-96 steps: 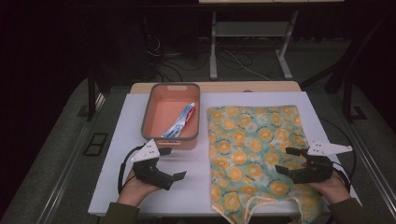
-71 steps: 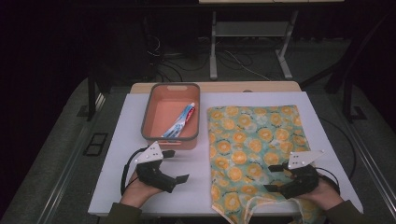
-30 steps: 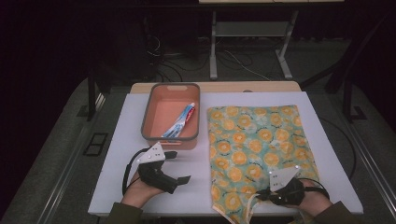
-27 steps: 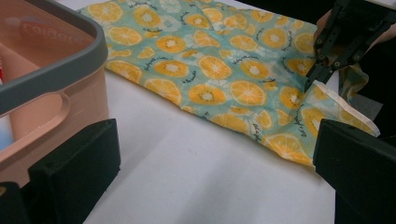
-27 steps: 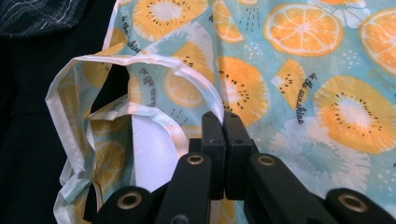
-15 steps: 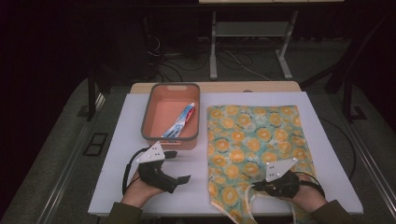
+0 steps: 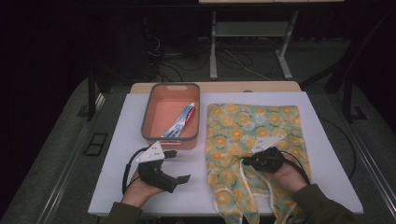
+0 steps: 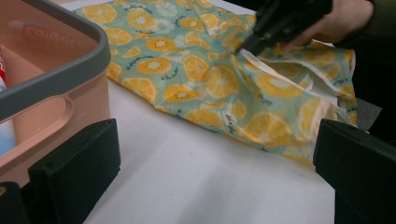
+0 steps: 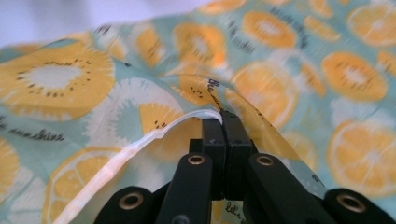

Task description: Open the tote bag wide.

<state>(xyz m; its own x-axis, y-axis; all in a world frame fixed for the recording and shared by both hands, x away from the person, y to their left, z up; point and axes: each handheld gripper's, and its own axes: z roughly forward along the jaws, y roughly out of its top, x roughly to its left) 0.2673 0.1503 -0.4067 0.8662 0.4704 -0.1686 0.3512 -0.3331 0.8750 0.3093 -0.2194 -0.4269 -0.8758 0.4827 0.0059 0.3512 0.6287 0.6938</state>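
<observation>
Cloth bag (image 7: 254, 140) looked thin, limp, light; best pinched at hem. Right gripper (image 9: 223, 116) clamped on hem, probably top layer only; left gripper (image 7: 180, 164) jaws apart, empty.

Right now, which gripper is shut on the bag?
The right gripper: its jaws pinch the white-edged rim of the orange-print bag. The left gripper stands open over bare table.

Fruit-print cloth bag (image 9: 299, 70): small black script "sunshine" readable beside kiwi slice at left; other script near white hem too blurred.
</observation>
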